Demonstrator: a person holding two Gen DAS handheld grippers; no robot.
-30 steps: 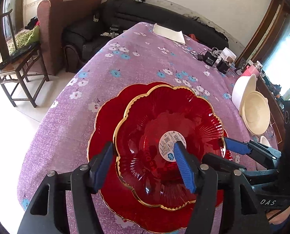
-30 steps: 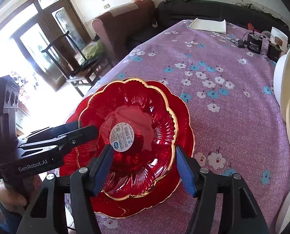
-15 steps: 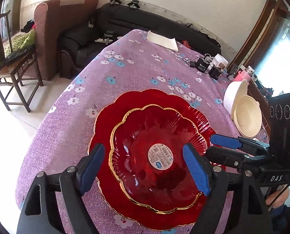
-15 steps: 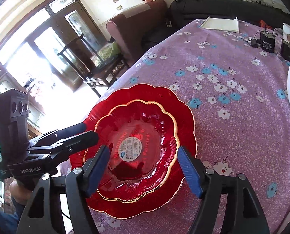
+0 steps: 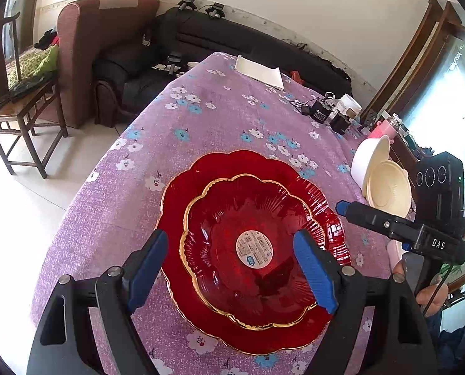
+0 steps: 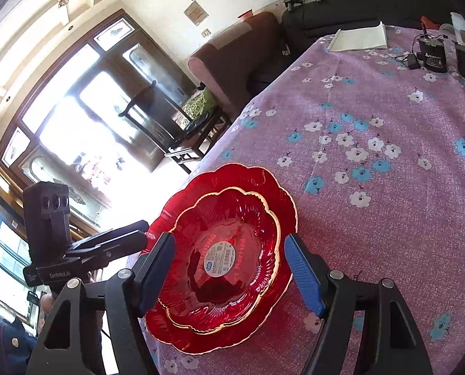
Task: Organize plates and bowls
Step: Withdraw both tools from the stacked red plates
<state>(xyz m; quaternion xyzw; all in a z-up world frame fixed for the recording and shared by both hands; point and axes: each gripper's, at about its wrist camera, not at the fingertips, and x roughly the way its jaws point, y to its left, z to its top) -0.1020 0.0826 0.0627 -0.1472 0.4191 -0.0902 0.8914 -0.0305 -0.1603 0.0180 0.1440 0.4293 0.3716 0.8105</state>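
Where the desk point(image 5: 219, 125) lies under its purple flowered cloth, a large red plate point(image 5: 182, 187) sits near the front edge with a smaller gold-rimmed red plate point(image 5: 257, 206) nested inside it (a round sticker marks its centre). Two cream bowls point(image 5: 385, 187) lean together off to the right. The left gripper point(image 5: 232, 268) tilts down over the stack, its jaws having just been opening, nothing between them. The right gripper point(image 6: 229, 268) hangs likewise, jaws spread and empty.

I get bright daylight blowing out the windows point(image 6: 85, 137); fisheye bends my edges into dark corners, centre stays sharp.
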